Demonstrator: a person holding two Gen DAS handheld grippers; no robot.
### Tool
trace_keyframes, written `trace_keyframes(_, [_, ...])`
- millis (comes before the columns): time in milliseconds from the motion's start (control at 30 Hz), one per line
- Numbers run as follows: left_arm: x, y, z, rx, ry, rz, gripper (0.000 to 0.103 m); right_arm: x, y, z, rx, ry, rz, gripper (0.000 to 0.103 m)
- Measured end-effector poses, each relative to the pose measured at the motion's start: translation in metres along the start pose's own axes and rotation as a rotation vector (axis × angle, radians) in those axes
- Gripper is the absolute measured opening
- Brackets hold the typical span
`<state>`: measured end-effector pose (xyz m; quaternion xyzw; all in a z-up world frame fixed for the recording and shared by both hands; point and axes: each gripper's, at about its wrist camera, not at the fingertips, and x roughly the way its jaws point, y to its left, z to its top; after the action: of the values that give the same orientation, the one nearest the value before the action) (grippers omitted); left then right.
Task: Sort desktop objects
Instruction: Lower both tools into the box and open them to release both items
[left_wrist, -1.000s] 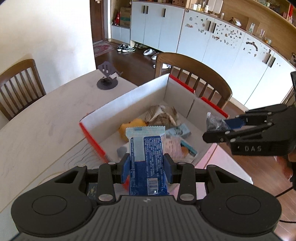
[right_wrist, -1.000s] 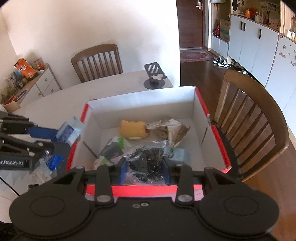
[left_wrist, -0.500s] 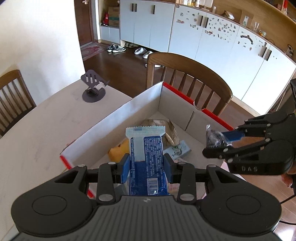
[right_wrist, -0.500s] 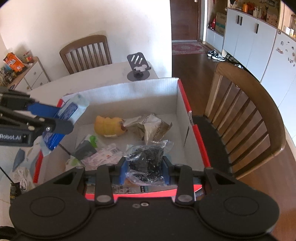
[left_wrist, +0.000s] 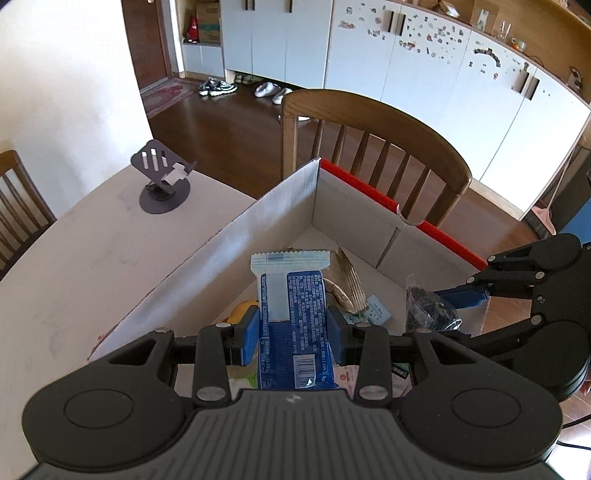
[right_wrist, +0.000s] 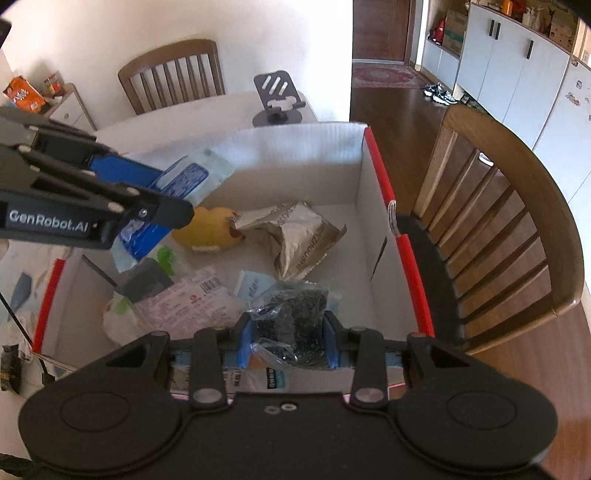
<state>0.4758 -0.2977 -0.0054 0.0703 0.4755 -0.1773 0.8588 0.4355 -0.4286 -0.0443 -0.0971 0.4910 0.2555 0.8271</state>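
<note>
My left gripper is shut on a blue and white snack packet and holds it over the open cardboard box. It also shows in the right wrist view, above the box's left side. My right gripper is shut on a clear bag of dark bits over the box's near edge; that bag also shows in the left wrist view. Inside the box lie a yellow plush toy, a crumpled gold packet and several other packets.
A dark phone stand sits on the table beyond the box. A wooden chair stands against the box's right side, another chair at the table's far side. Wrappers lie left of the box.
Both grippers have moved forward over the box with their packets still held. The left one has come further in over the box's left wall.
</note>
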Motion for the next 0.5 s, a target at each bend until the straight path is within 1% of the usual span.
trace_keyframes(167, [0.015, 0.000, 0.003, 0.020, 0.028, -0.009, 0.037, 0.010, -0.002, 0.001, 0.004, 0.021, 0.007, 0.036])
trace_keyframes(500, [0.043, -0.003, 0.002, 0.062, 0.078, 0.002, 0.037, 0.024, 0.002, -0.003, -0.017, 0.058, 0.003, 0.036])
